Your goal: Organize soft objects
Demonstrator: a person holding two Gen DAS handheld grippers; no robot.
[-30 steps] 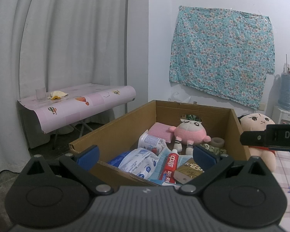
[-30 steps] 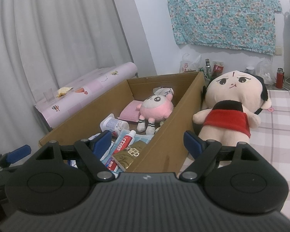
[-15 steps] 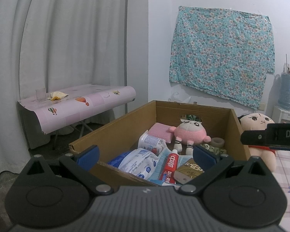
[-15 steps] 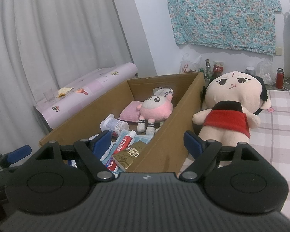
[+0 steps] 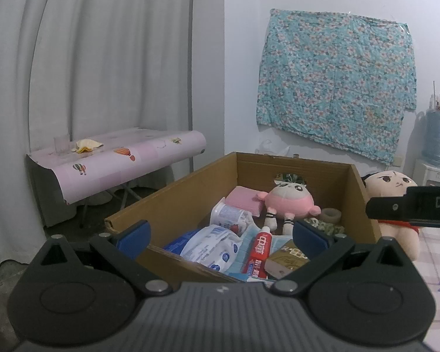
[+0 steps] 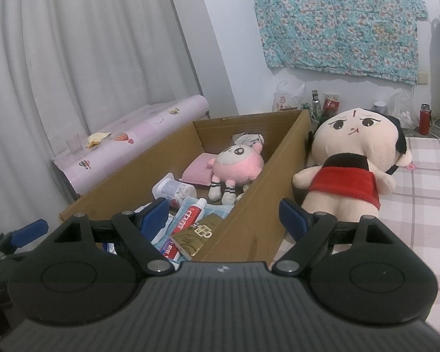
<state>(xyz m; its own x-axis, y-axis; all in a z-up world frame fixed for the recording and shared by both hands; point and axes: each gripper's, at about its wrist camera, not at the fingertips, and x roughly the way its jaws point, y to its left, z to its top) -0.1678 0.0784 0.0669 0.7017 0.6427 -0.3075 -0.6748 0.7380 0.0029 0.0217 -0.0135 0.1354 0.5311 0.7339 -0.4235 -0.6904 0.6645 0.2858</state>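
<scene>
Both the left gripper [image 5: 220, 231] and right gripper [image 6: 224, 215] hung wide and empty near the cardboard box [image 6: 258, 205], where reaching the far pink plush [image 6: 237, 165] risked snagging clutter.

In the left wrist view, the right hand-held gripper [image 5: 410, 209] is cut off by the right edge and covers the chest of the large doll [image 5: 396, 202], whose lower body also sits behind the cardboard box [image 5: 173, 205] wall. The print on the white packet [image 5: 211, 246] is too small to read. In the right wrist view, the left hand-held gripper [image 6: 29, 230] shows only one blue pad at the left edge, and the bottles [image 6: 322, 107] by the far wall are too small to identify.
</scene>
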